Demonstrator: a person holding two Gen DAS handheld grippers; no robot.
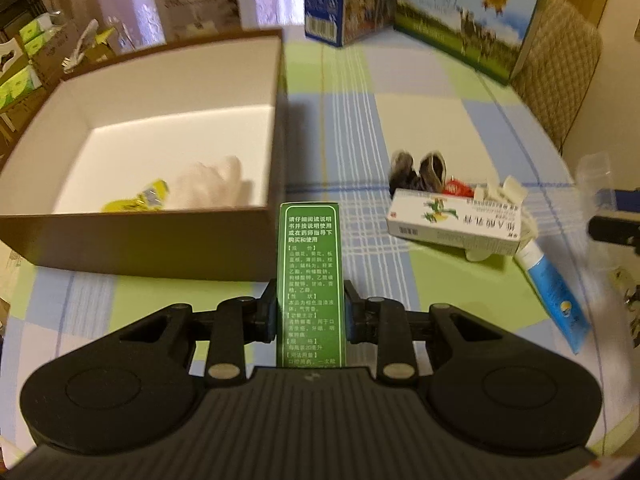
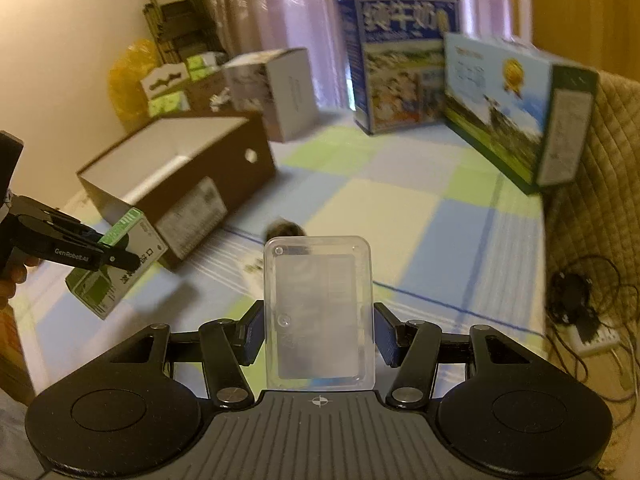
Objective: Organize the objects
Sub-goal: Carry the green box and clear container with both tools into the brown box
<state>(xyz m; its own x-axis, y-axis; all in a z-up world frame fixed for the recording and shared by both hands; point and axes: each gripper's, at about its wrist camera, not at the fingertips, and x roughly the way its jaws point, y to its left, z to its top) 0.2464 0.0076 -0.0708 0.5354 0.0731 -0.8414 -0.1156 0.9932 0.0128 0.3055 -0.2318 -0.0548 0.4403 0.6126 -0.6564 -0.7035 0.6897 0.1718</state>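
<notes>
Two grippers each clamp one item: the left gripper (image 1: 308, 312) a green carton (image 1: 309, 280), the right gripper (image 2: 318, 332) a clear plastic case (image 2: 320, 316), beside one brown box (image 1: 160, 240) holding two items.

Counts, referenced to the brown box (image 1: 152, 240):
- 1 open brown box on the checked tablecloth (image 1: 420, 120).
- Inside it: 1 yellow packet (image 1: 138, 200), 1 white crumpled item (image 1: 212, 184).
- At its near right corner: 1 green carton (image 1: 309, 280).
- Right of it, in a pile: 1 white medicine carton (image 1: 456, 226), 1 blue tube (image 1: 554, 296), 1 red packet (image 1: 456, 189), 1 dark fuzzy item (image 1: 418, 170); small white pieces, count unclear.
- 1 clear plastic case (image 2: 320, 316), right of the box.
- Behind it: 3 big printed cartons – 1 grey (image 1: 200, 4), 1 blue (image 1: 340, 0), 1 with a meadow picture (image 1: 468, 16).
- 2 grippers: left gripper (image 1: 309, 314), right gripper (image 2: 318, 334).
</notes>
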